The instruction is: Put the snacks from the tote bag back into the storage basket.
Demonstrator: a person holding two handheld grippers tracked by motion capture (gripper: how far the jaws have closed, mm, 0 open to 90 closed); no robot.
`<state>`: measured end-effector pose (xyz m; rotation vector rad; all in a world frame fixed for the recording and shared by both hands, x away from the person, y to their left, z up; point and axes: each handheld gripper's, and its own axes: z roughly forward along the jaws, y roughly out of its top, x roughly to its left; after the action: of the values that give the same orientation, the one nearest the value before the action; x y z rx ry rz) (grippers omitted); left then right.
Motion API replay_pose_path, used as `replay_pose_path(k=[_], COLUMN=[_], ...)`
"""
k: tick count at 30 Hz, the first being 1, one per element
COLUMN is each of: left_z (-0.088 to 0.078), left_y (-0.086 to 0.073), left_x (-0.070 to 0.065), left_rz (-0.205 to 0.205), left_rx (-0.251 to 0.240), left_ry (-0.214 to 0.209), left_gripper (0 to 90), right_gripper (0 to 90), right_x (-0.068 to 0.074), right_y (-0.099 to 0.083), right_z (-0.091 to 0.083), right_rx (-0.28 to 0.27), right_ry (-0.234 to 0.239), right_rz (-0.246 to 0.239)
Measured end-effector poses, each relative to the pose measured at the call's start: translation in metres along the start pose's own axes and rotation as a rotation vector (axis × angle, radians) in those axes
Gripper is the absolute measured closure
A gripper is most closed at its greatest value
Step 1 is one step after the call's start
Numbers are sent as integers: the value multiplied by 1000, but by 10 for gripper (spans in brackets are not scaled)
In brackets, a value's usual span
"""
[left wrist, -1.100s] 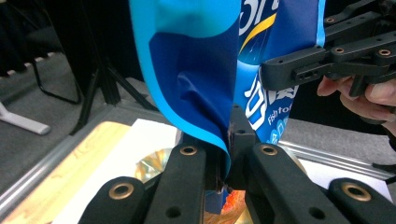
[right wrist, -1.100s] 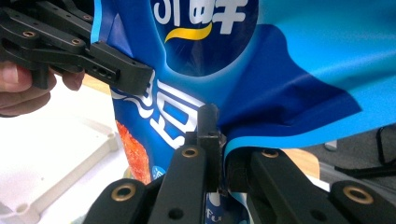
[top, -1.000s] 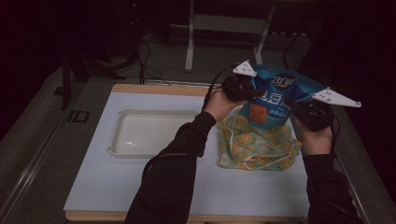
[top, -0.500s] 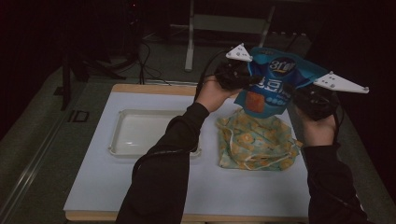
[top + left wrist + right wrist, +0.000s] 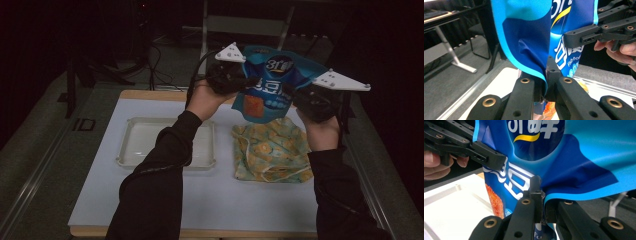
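Observation:
A blue snack bag (image 5: 270,85) with white lettering and an orange patch hangs in the air above the back of the white table (image 5: 150,200). My left gripper (image 5: 245,82) is shut on the bag's left edge, and my right gripper (image 5: 295,92) is shut on its right edge. In the left gripper view the jaws pinch a fold of the blue snack bag (image 5: 529,42), with the other gripper (image 5: 599,31) beyond it. In the right gripper view the jaws clamp the snack bag (image 5: 564,170) and the other gripper (image 5: 474,150) grips its far side.
A shallow white tray (image 5: 165,142) lies left of centre on the table. A yellow flowered cloth bag (image 5: 272,150) with a white drawstring lies under the held bag. Dark floor, cables and a desk frame (image 5: 245,25) stand behind the table.
Both grippers have lifted the snack bag higher and farther back, away from the cloth bag. Both grips look unchanged.

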<state>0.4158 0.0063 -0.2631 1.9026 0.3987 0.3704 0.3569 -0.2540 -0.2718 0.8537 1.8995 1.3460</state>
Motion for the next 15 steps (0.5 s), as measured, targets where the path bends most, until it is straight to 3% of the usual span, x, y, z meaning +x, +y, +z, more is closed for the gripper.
replay_pose_path(k=[15], left_z=[-58], left_y=[-28], left_x=[14], left_rz=[-44], left_rx=[4], left_ry=[88], left_gripper=[883], right_gripper=[879], right_x=[45], right_y=[13], right_z=[40], right_rx=[1], right_ry=[86], right_rz=[-24])
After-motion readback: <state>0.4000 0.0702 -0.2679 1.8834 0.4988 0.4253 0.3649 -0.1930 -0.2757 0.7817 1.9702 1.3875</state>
